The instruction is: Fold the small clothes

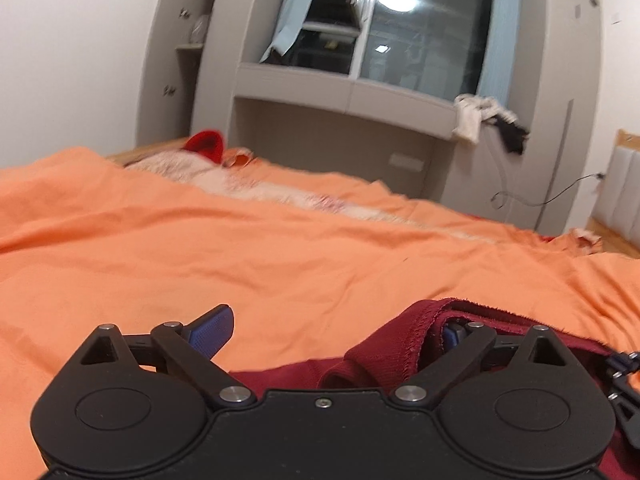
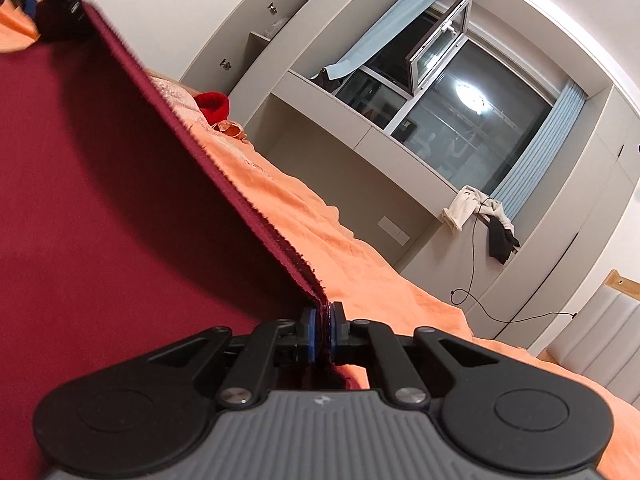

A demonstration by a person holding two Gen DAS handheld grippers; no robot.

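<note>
A dark red garment (image 2: 100, 184) lies on the orange bedsheet (image 1: 280, 248). My right gripper (image 2: 322, 334) is shut on its hemmed edge, and the cloth stretches taut from the blue pads to the upper left. In the left wrist view my left gripper (image 1: 332, 328) stands open. Its left blue fingertip (image 1: 212, 330) is bare over the sheet. A bunched fold of the dark red garment (image 1: 384, 352) drapes over its right finger and hides the pad. The left gripper shows as a dark shape at the top left of the right wrist view (image 2: 60, 4).
A bright red cloth item (image 1: 206, 144) and a pale patterned cloth (image 1: 188, 172) lie at the far side of the bed. A grey built-in cabinet with a window (image 1: 400, 32) stands behind. White and black clothes (image 1: 484, 120) hang on its ledge. A black cable (image 2: 476, 280) trails down.
</note>
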